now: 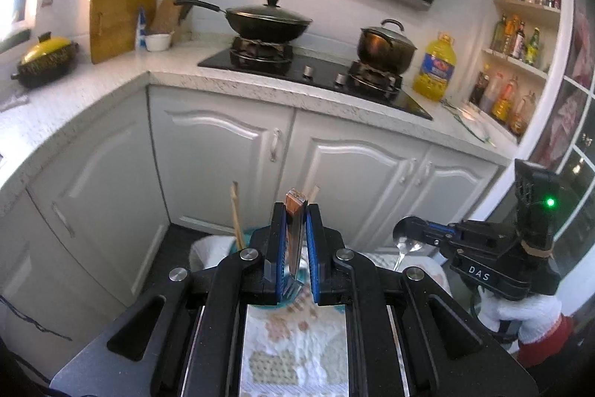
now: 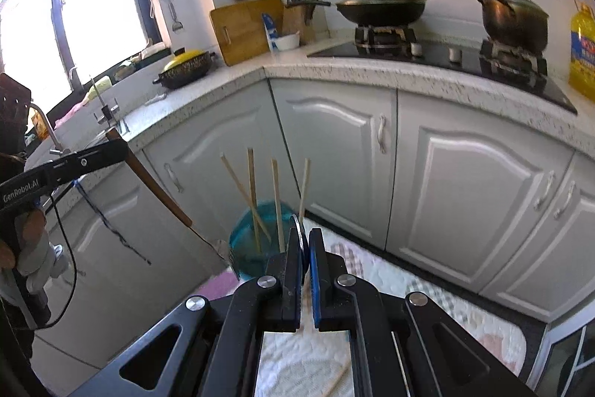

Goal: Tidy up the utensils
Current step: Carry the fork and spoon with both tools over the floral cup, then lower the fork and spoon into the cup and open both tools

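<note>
My left gripper [image 1: 296, 214] is shut on a fork [image 1: 295, 240] with a brown wooden handle, handle end up and tines down; it also shows in the right wrist view [image 2: 156, 185]. My right gripper [image 2: 305, 240] is shut on a metal spoon [image 1: 407, 237], its bowl sticking out past the pads. A blue glass cup [image 2: 256, 240] stands on the cloth just ahead and left of the right gripper and holds several wooden chopsticks [image 2: 253, 192]. In the left wrist view the cup is mostly hidden behind the gripper; chopsticks [image 1: 236, 214] rise beside it.
A patterned quilted cloth [image 2: 409, 289] covers the low surface below. White cabinets [image 1: 230, 151] and a speckled counter [image 1: 260, 88] stand behind, with a wok [image 1: 267, 21], a pot [image 1: 386, 47] and a yellow oil bottle [image 1: 435, 69]. A loose chopstick [image 2: 334, 378] lies on the cloth.
</note>
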### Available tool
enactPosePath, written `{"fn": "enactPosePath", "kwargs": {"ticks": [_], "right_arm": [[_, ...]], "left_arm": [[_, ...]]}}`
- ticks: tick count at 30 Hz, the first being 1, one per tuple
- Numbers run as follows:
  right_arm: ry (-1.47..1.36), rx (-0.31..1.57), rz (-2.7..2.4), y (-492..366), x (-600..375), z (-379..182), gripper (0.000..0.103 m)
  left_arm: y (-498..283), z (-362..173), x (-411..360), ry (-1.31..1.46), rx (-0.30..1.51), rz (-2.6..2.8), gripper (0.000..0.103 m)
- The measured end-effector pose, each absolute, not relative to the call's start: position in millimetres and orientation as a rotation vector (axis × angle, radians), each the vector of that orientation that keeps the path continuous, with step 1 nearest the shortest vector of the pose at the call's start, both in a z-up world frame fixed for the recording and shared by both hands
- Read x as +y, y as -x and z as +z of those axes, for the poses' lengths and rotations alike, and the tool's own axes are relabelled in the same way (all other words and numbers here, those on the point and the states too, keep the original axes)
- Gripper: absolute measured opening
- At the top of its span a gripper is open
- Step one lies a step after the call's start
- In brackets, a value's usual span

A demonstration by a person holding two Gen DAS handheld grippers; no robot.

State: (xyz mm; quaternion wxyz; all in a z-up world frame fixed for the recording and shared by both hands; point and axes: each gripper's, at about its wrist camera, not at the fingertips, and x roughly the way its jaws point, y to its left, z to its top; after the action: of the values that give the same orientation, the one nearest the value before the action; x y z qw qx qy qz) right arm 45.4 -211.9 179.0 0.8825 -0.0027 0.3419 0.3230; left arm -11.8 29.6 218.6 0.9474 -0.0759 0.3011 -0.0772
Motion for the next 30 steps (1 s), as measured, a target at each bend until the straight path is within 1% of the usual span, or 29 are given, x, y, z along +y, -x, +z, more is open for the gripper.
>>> {"fn": "enactPosePath", "kwargs": {"ticks": [5, 10, 20, 26, 30], "right_arm": [[0.034, 0.691, 0.667, -61.8, -183.8, 184.9, 0.003], [0.096, 0.675, 0.656, -80.6, -150.7, 179.9, 0.003], [0.183, 0.649, 0.565, -104.1, -110.6, 139.3, 0.003], [0.197, 0.658, 0.545, -107.6, -99.7, 119.7, 0.003], [0.22, 0.709, 0.57, -102.9, -94.9, 101.3, 0.003]], "left_arm": [[-7.4, 207.4, 38.0, 0.13, 0.616, -0.103, 0.009], [-29.6, 180.8, 42.7, 0.115, 0.653, -0.065, 0.009], [-57.8, 137.9, 48.0, 0.141, 0.708, -0.021, 0.009], [-60.8, 128.2, 48.8, 0.13, 0.708, -0.004, 0.009], [-61.0, 123.9, 46.9, 0.114, 0.709, -0.004, 0.009]]}}
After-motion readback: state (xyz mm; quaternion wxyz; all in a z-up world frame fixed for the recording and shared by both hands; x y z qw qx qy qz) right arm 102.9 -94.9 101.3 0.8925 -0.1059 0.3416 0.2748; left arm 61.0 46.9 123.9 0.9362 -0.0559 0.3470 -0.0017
